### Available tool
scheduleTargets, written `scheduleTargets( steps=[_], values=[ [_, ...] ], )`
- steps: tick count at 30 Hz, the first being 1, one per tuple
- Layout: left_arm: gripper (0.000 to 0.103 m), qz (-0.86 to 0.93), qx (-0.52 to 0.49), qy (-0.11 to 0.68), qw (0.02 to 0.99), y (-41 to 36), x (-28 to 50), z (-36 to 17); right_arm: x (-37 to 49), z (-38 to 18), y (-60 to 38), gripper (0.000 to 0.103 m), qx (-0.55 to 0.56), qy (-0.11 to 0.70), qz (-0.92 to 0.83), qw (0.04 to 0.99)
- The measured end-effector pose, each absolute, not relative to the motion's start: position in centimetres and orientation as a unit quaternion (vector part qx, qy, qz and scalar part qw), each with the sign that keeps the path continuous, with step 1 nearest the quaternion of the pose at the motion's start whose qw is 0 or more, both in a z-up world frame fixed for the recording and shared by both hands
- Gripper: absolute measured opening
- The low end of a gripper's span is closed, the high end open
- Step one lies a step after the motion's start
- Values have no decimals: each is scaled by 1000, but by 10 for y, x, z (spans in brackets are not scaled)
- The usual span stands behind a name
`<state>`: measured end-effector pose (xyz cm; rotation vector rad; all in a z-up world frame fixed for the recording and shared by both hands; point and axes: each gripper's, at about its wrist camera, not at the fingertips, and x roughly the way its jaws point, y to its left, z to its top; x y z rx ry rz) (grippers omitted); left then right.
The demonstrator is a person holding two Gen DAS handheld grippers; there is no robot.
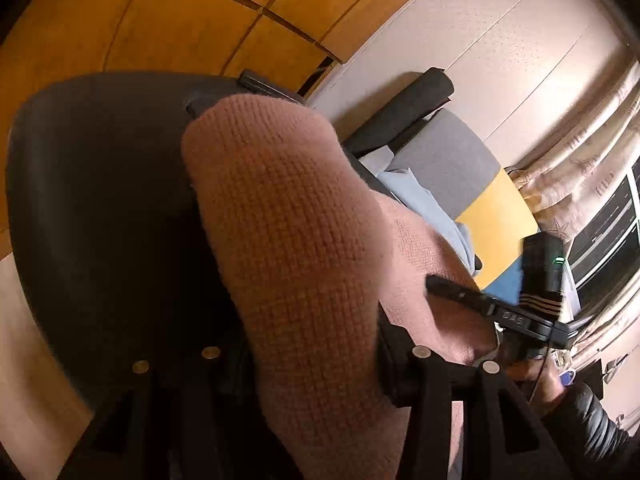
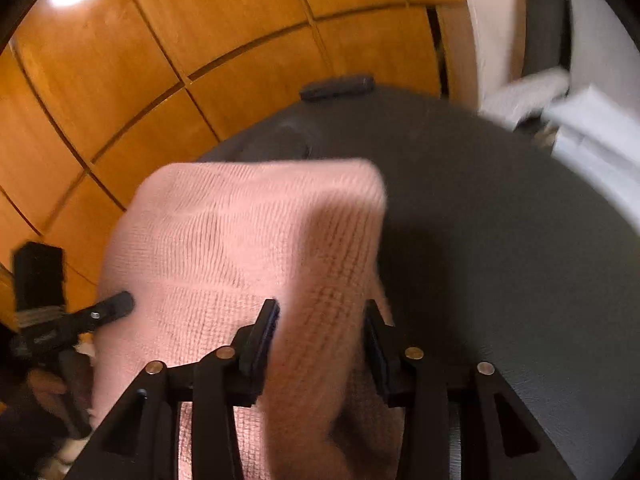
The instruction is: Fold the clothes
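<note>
A pink knitted garment [image 1: 296,240] hangs bunched over a round dark grey table [image 1: 100,200]. My left gripper [image 1: 316,364] is shut on a thick fold of it, which covers the fingers. In the right wrist view my right gripper [image 2: 322,320] is shut on the same pink garment [image 2: 240,248], and the cloth bulges up between the two black fingers [image 2: 264,328]. The right gripper shows in the left wrist view [image 1: 480,300] at the right, against the garment's far side. The left gripper shows in the right wrist view [image 2: 116,304] at the left edge of the cloth.
The dark table [image 2: 500,240] stands on a wooden floor [image 2: 180,60]. A small black bar [image 2: 338,86] lies at the table's far edge. A sofa with grey and yellow cushions [image 1: 452,152] and light blue cloth [image 1: 424,200] stands to the right, with curtains [image 1: 580,168] beyond.
</note>
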<state>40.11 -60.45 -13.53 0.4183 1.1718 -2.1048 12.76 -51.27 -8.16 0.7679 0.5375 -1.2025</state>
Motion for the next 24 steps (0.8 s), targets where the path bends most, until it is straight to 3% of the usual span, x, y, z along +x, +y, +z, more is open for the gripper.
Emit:
scheduleTargets(
  steps=[4, 8, 17, 21, 24],
  values=[
    [54, -792, 156, 445, 389, -595, 406, -121, 137, -36, -493, 45, 255, 244, -556, 752],
    [56, -772, 151, 433, 440, -584, 407, -105, 159, -25, -491, 46, 237, 272, -510, 781],
    [58, -727, 183, 483, 453, -591, 418, -114, 185, -101, -509, 47, 269, 388, -441, 763],
    [54, -722, 190, 415, 520, -558, 434, -82, 173, -101, -504, 47, 297, 365, -453, 757],
    [55, -770, 166, 360, 501, -545, 426, -51, 172, -102, -500, 48, 297, 367, -462, 751]
  ],
)
